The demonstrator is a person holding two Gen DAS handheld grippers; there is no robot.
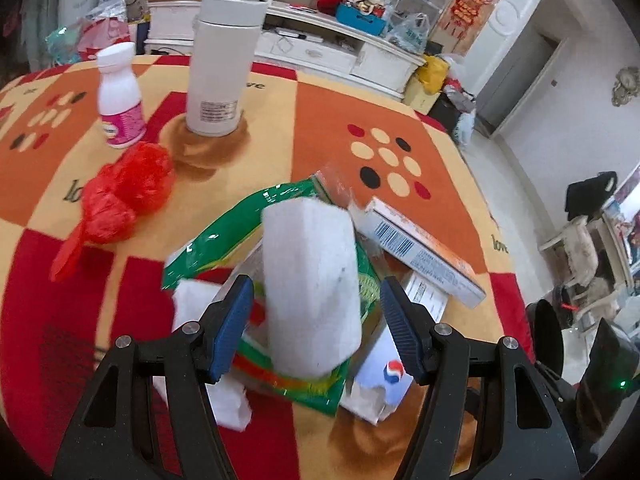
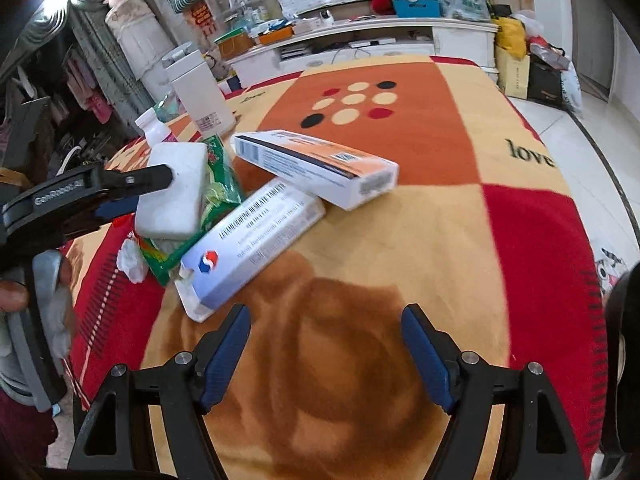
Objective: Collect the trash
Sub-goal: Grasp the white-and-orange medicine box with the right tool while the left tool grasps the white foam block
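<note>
Left wrist view: left gripper jaws wide around white foam block; right gripper jaws wide, empty, above table.

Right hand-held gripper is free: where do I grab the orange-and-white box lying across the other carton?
Take the orange-and-white box across its narrow width at the raised near end, coming from above with the right hand-held gripper open. That end rests on the blue-and-white carton, so it looks clear of the blanket.
</note>
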